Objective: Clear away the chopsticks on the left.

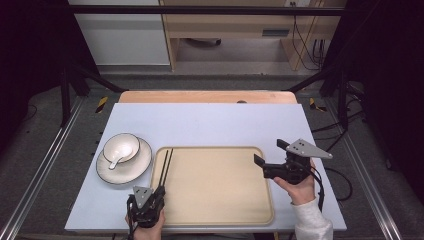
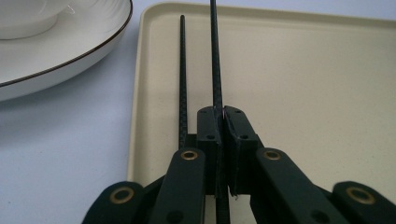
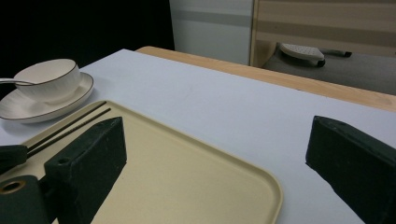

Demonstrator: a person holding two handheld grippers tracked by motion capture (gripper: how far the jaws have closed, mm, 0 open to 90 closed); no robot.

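Observation:
Two thin black chopsticks [image 1: 166,162] lie along the left side of a beige tray [image 1: 250,200]. My left gripper [image 1: 159,189] is at their near ends, at the tray's front left corner. In the left gripper view my left gripper [image 2: 223,114] is shut on one chopstick [image 2: 215,56], which runs out between the pads. The other chopstick [image 2: 182,70] lies just left of the jaws on the tray [image 2: 303,84]. My right gripper [image 1: 269,152] stands open over the tray's right edge, with nothing between its fingers [image 3: 105,144].
Left of the tray a white plate [image 1: 107,172] carries a white bowl [image 1: 121,146] with a spoon [image 1: 116,161]. The pale blue tabletop [image 1: 210,122] stretches beyond the tray to a wooden back edge [image 1: 200,96]. Dark frame bars flank the table.

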